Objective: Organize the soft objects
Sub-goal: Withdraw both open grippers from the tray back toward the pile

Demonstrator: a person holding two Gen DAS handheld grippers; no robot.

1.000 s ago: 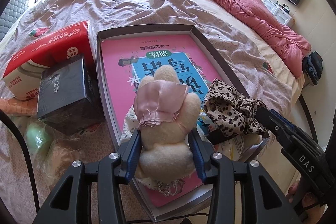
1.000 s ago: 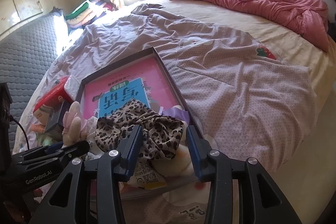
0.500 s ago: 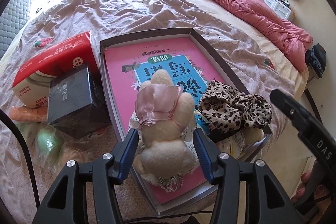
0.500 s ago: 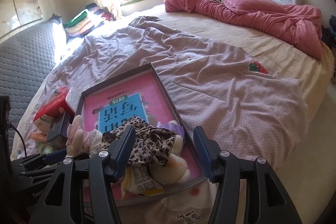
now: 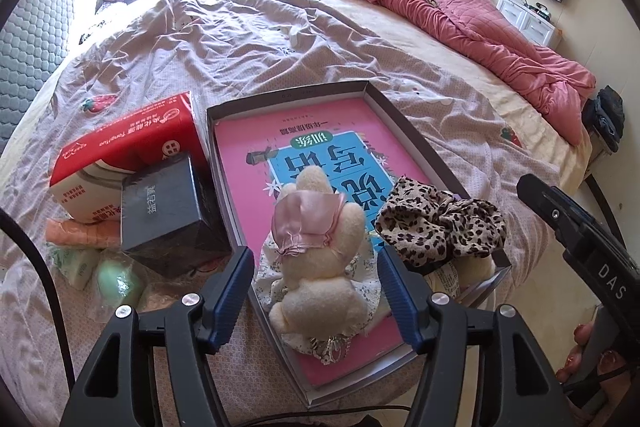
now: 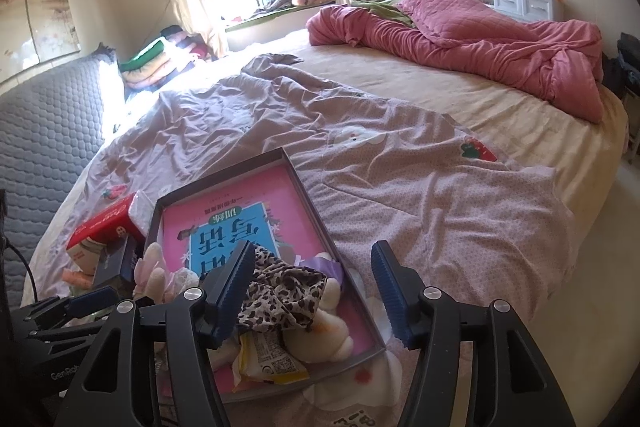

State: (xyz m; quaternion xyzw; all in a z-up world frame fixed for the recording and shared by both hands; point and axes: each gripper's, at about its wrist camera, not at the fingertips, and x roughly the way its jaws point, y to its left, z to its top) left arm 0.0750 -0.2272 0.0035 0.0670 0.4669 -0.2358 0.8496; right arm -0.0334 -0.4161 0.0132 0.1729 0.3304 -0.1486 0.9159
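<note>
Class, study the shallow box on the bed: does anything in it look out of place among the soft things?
Yes: a yellow snack packet lies at the box's near end, under the leopard-print fabric, and a pink workbook lines its floor. Neither is soft.

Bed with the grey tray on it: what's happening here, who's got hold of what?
A person works a gripper in each hand over a grey tray. The left gripper straddles a cream plush bunny; its jaws have just been opening and no longer press it. The right gripper, also just opening, hangs over the leopard-print scrunchie without gripping it. Both soft things now rest in the tray.
</note>
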